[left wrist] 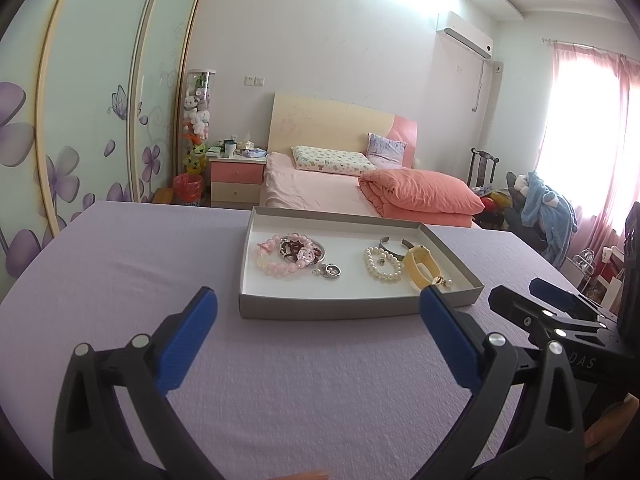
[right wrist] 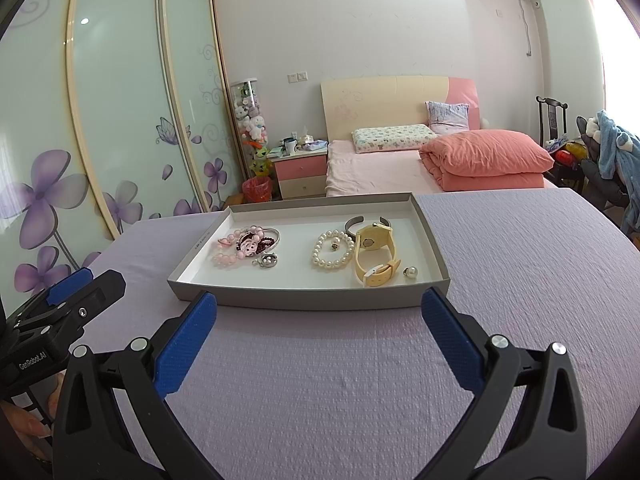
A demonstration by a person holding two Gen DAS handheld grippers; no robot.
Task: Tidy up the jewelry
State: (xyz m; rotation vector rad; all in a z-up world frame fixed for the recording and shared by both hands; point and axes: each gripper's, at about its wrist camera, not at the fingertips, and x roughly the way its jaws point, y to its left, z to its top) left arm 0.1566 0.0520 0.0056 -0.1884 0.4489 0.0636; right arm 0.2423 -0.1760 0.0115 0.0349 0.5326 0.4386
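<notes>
A shallow grey tray (left wrist: 340, 308) (right wrist: 304, 300) with a white floor lies on the lilac tablecloth. Its left half holds a pink bead bracelet (left wrist: 276, 266) (right wrist: 228, 258), a dark red bead piece (left wrist: 294, 249) (right wrist: 250, 243) and a small silver pendant (left wrist: 331, 271) (right wrist: 267, 262). Its right half holds a white pearl bracelet (left wrist: 382, 266) (right wrist: 334, 251), a silver cuff (left wrist: 394, 245) (right wrist: 354, 222), a yellow watch (left wrist: 420, 268) (right wrist: 374, 256) and a pearl earring (right wrist: 410, 273). My left gripper (left wrist: 318, 310) and my right gripper (right wrist: 318, 312) hover open just before the tray's near wall, holding nothing.
The lilac tablecloth (left wrist: 120, 280) (right wrist: 540, 280) spreads wide around the tray. The right gripper (left wrist: 552, 308) shows at the right of the left wrist view, the left gripper (right wrist: 76, 292) at the left of the right wrist view. Behind the table stand a bed (right wrist: 400, 168) and wardrobe (right wrist: 120, 120).
</notes>
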